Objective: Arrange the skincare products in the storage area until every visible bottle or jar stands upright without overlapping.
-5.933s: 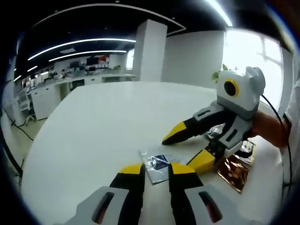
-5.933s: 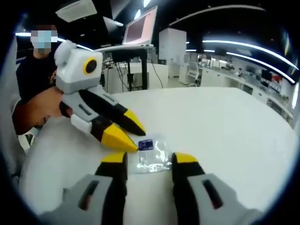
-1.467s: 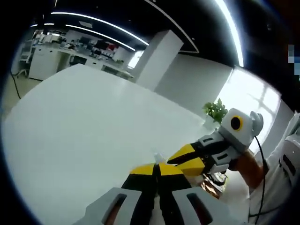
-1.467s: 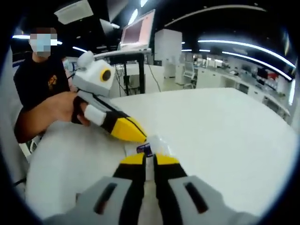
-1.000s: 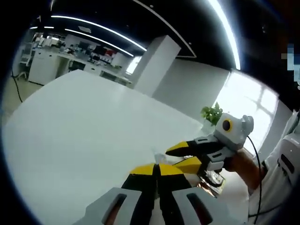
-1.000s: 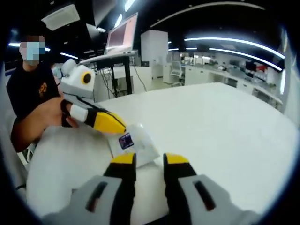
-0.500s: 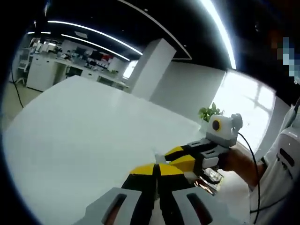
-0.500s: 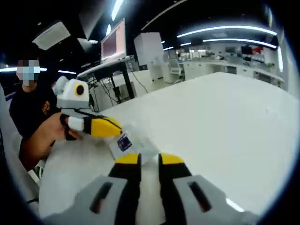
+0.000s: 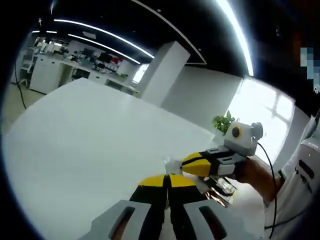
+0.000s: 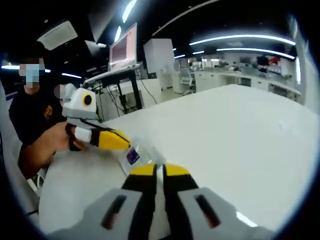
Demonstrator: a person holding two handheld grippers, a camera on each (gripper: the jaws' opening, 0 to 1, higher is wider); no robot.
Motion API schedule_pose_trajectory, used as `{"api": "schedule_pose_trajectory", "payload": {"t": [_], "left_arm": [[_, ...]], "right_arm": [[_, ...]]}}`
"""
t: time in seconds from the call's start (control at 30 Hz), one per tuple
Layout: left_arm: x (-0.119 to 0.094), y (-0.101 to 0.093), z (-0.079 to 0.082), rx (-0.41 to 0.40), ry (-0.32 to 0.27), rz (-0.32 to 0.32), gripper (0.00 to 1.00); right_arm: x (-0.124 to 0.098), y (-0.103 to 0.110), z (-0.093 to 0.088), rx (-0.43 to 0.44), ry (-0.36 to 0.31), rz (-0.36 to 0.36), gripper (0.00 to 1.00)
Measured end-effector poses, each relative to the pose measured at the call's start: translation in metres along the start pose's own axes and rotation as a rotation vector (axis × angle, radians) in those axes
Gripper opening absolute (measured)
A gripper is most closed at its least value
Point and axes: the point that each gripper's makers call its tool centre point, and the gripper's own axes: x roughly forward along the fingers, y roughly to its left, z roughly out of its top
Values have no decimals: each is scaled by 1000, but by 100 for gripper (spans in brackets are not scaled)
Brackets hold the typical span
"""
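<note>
Bench [image 10: 240,130]: broad, white, bare ahead of both tongs. No bottle or jar in sight; I take the step in hand as handling a clear sachet [image 10: 142,156], lifted off the bench. Left tongs [image 9: 167,179] and right tongs [image 10: 156,170] are both clenched on it, one at each end. Next: carry it to the storage area without tearing. A foil packet [image 9: 220,197] lies beside my right hand [image 9: 255,172].

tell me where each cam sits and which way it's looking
Left gripper view: rides the left gripper, facing across the white table toward a window; the right gripper and hand enter from the right.
Right gripper view: rides the right gripper, facing the person and a monitor stand.
Shared: the clear packet, pinched by both grippers.
</note>
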Motion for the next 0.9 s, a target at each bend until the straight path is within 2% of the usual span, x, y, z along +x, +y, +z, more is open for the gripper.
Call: {"api": "schedule_pose_trajectory", "payload": {"t": [0.53, 0.9], "left_arm": [[8, -17, -2, -4, 20, -13, 0], [21, -32, -2, -6, 31, -54, 0]], "right_arm": [[-21, -2, 8, -55, -15, -43, 0], [-33, -11, 7, -61, -13, -89, 0]]}}
